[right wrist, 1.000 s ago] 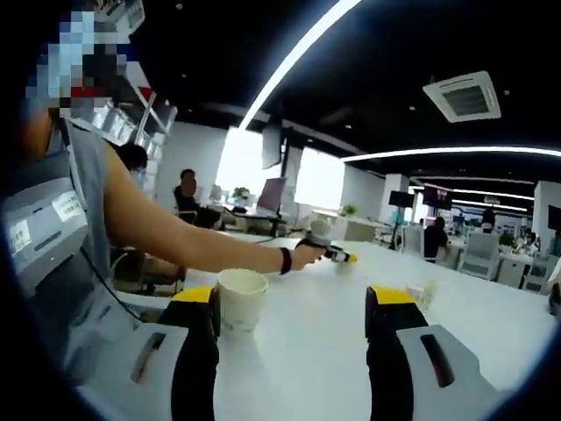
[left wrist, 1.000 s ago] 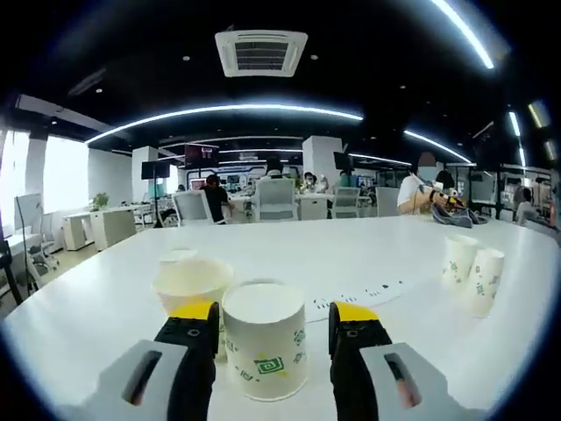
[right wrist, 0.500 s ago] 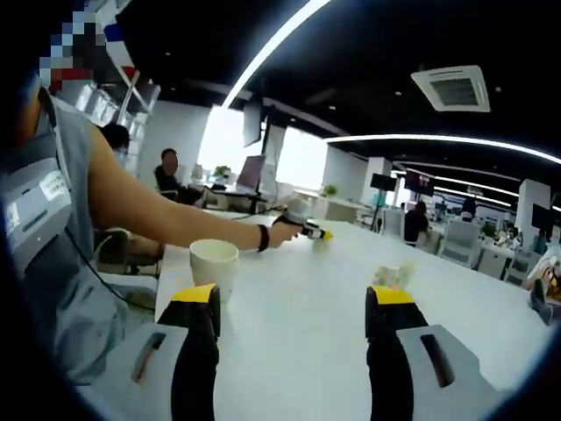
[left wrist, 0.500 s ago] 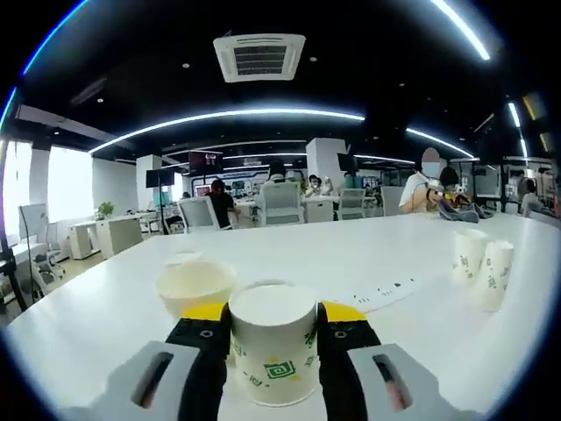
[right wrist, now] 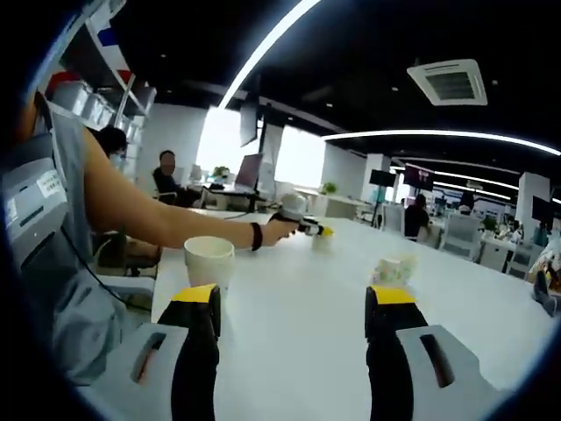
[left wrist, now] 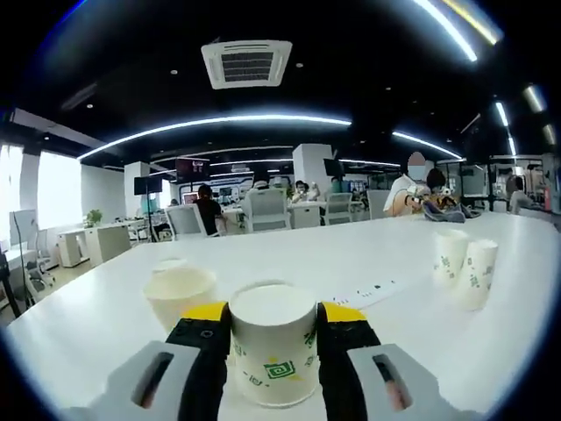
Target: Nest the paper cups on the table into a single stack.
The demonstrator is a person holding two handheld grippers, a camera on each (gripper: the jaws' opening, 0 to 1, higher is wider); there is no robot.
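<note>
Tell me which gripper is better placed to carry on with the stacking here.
Left. The left gripper is already shut on a paper cup, with an open cup just beside it. The right gripper stands open over bare table.

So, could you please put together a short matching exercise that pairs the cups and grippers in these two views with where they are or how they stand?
Things
1. upside-down cup
2. open-mouthed cup
3. pair of cups
4. right gripper

Places or states
A. standing together far off on the right of the left gripper view
B. jaws wide apart, nothing between them
C. clamped between the left gripper's jaws
D. on the table just left of the clamped cup

Pairs: 1-C, 2-D, 3-A, 4-B
</note>
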